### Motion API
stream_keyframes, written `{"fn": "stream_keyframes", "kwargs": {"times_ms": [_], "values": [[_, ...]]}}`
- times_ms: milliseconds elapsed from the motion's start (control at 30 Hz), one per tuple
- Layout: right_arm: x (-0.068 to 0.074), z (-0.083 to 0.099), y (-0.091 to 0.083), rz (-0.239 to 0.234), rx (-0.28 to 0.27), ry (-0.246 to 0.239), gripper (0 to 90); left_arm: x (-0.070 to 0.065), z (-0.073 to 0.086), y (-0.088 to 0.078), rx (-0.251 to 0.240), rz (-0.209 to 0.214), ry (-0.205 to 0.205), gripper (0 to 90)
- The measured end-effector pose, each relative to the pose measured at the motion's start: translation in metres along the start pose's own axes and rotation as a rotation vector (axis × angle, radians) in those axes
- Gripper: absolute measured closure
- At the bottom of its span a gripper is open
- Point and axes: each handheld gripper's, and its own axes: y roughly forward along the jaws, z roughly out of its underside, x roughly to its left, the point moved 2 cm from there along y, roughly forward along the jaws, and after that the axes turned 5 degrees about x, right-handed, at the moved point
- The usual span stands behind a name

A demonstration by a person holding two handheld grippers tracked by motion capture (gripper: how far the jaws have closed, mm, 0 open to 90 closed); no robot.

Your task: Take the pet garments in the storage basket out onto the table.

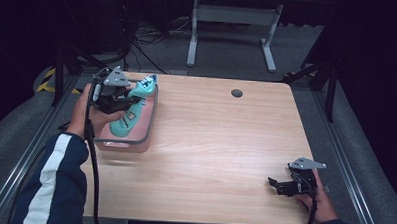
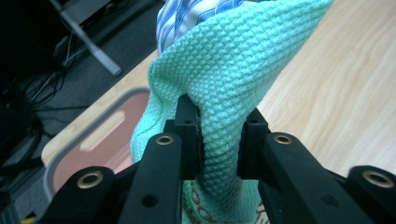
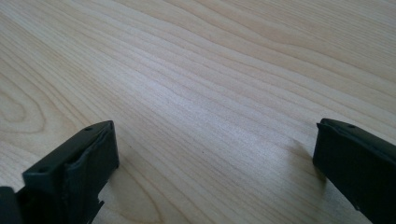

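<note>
The left gripper (image 1: 121, 100) is hovering over the pink bin (image 1: 148, 121) that is sitting at the tabletop's far left corner; its jaws are pinching a fold of the mint-green waffle-weave cloth (image 2: 233, 70), which is bunching up between them in the left gripper view; in the high view the cloth (image 1: 131, 114) is lying lengthwise in the bin, reaching from its near part up toward its far rim. A blue-and-white striped fabric (image 2: 187, 18) is peeking out just behind the green cloth, touching it. The person's left hand (image 1: 89, 115) is gripping the tool from the bin's left side; the sleeve (image 1: 54, 182) is showing a white stripe.

The right gripper (image 1: 279, 185) is resting low near the tabletop's near right corner, well apart from the bin; its jaws are standing spread wide over bare wood (image 3: 210, 93), holding nothing. The right hand (image 1: 323, 199) is holding it from the near edge.
</note>
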Motion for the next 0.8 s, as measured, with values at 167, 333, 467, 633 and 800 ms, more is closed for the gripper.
{"fn": "stream_keyframes", "kwargs": {"times_ms": [167,333,467,633,800], "values": [[0.0,0.0,0.0,0.0,0.0,0.0,0.5,-0.011,-0.015,0.003,-0.013,0.022,0.032,75.4],[0.0,0.0,0.0,0.0,0.0,0.0,0.5,-0.025,-0.03,0.008,-0.018,0.049,0.071,75.4],[0.0,0.0,0.0,0.0,0.0,0.0,0.5,-0.036,-0.039,0.014,-0.009,0.066,0.103,75.4],[0.0,0.0,0.0,0.0,0.0,0.0,0.5,-0.051,-0.051,0.024,-0.002,0.097,0.148,75.4],[0.0,0.0,0.0,-0.001,-0.001,0.002,0.5,-0.065,-0.06,0.037,0.011,0.118,0.174,75.4]]}}
